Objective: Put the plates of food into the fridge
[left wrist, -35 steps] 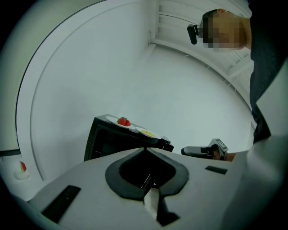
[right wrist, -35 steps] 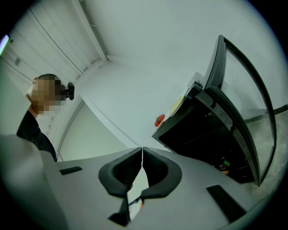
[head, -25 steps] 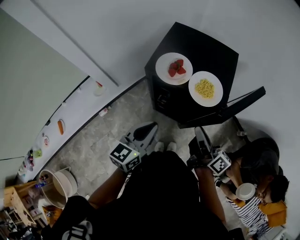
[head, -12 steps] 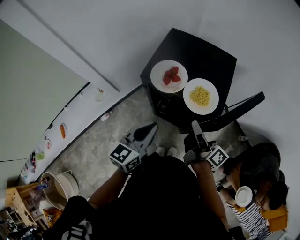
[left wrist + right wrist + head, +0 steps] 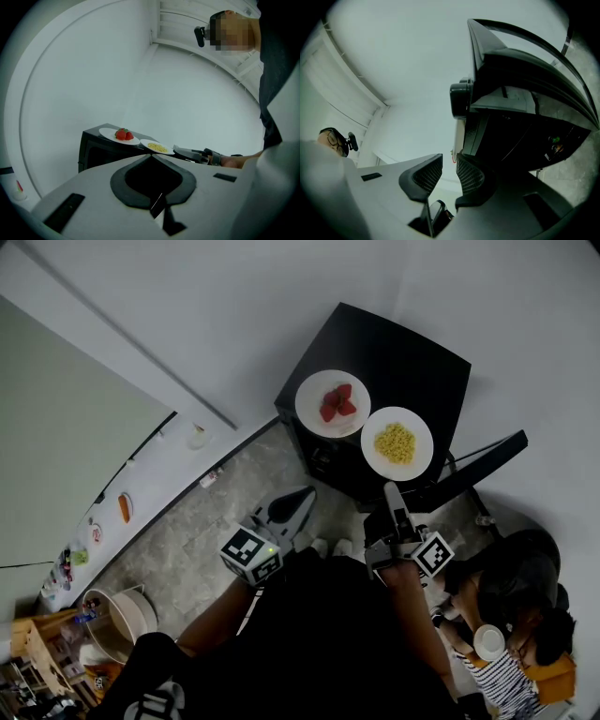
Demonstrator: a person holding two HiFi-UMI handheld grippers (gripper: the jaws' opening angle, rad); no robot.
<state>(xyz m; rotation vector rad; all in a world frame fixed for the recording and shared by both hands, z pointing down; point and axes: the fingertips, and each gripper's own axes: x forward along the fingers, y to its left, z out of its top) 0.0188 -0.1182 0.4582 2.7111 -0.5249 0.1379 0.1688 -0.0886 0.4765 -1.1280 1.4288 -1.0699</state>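
A black mini fridge (image 5: 417,357) stands against the wall with its door (image 5: 487,454) swung open to the right. On its top lie a white plate of red food (image 5: 333,403) and a white plate of yellow food (image 5: 397,442); the left gripper view shows them as the red plate (image 5: 123,135) and the yellow plate (image 5: 157,147). My right gripper (image 5: 391,493) is just in front of the fridge, below the yellow plate. Its jaws have just been opening, and my right gripper (image 5: 449,172) has nothing between them. My left gripper (image 5: 302,495) hangs further left over the floor; my left gripper (image 5: 151,155) has its tips together and holds nothing.
A person sits on the floor at the lower right, holding a white bowl (image 5: 487,641). A long white ledge (image 5: 122,507) with small items runs along the left. A pale bucket (image 5: 131,610) stands at the lower left. Grey stone floor (image 5: 206,531) lies before the fridge.
My right gripper has moved closer to the fridge front and rolled, and its jaws have parted. The left gripper has drifted slightly. The plates have not moved on the fridge.
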